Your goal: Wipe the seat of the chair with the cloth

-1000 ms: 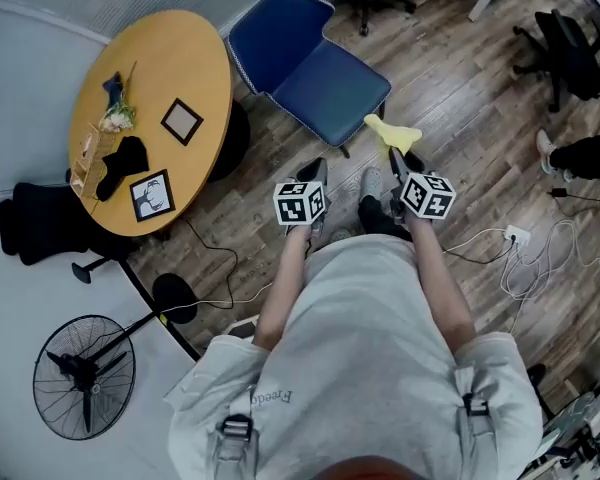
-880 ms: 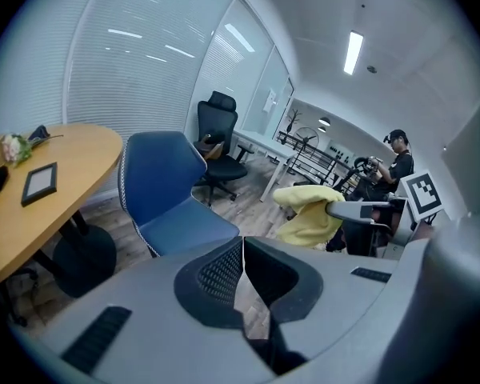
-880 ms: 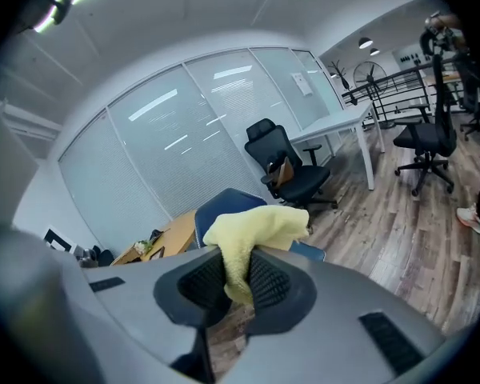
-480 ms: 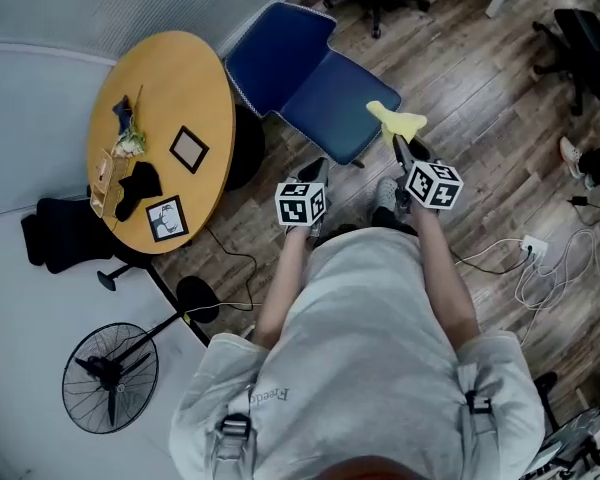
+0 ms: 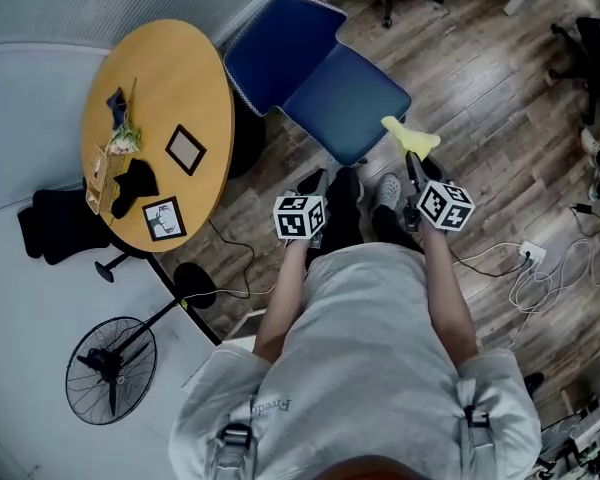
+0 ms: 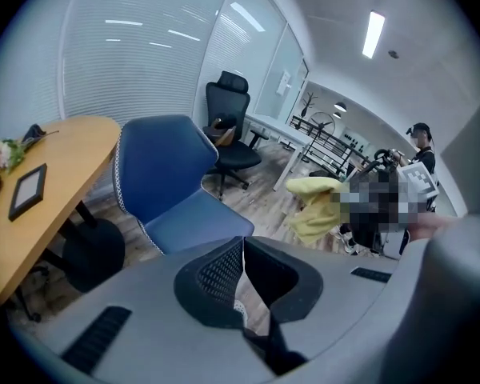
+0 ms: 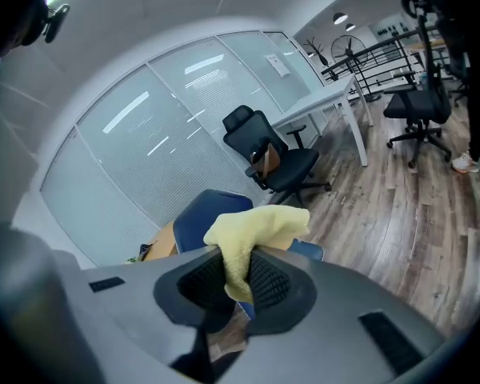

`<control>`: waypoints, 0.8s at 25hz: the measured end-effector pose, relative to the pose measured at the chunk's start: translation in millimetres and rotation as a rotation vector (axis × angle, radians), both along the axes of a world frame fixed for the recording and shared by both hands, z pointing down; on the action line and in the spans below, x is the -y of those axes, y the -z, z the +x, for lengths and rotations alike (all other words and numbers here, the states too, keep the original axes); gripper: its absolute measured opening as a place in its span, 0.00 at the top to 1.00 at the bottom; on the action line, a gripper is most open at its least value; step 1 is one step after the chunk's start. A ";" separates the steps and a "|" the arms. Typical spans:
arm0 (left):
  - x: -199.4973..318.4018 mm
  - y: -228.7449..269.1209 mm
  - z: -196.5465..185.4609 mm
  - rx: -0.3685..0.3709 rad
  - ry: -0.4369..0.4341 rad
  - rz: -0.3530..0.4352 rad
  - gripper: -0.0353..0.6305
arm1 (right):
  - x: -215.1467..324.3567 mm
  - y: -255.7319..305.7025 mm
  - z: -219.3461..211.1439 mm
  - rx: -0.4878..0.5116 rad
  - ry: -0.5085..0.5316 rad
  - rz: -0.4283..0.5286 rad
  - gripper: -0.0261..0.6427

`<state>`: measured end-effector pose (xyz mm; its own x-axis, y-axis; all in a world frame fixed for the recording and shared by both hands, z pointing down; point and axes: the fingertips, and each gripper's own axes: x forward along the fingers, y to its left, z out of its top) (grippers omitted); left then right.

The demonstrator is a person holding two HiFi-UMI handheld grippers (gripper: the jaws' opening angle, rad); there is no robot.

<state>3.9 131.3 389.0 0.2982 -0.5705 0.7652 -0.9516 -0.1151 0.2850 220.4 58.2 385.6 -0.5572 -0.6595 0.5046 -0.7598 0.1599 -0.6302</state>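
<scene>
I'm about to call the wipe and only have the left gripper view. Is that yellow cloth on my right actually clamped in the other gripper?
Observer: Yes. The right gripper view shows the yellow cloth pinched between the right gripper's jaws, with its loose end bunched above them.
Operator: Is it over the seat yet?
Observer: Not quite. In the head view it sits by the near right edge of the blue seat, not over its middle.
Operator: And where is my left gripper?
Observer: The head view has the left gripper short of the seat's near edge, over the wooden floor.
</scene>
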 end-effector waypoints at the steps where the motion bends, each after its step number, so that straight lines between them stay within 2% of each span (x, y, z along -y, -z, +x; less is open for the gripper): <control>1: 2.9 -2.1 -4.5 -0.008 0.017 -0.003 0.91 | 0.5 -2.8 0.4 -0.008 0.001 -0.009 0.85; 6: 27.2 -11.3 -30.4 -0.046 0.087 0.004 0.91 | 8.0 -17.3 -12.1 -0.076 0.054 -0.029 0.85; 9: 43.4 -22.7 -45.7 -0.073 0.126 0.003 0.91 | 15.0 -33.4 -32.5 -0.075 0.076 -0.069 0.85; 16: 79.2 -54.5 -68.2 -0.108 0.137 0.004 0.91 | 42.8 -68.7 -91.9 -0.110 0.186 -0.080 0.85; 20: 91.9 -78.9 -85.0 -0.112 0.136 -0.013 0.91 | 69.7 -90.4 -110.4 -0.127 0.200 -0.081 0.85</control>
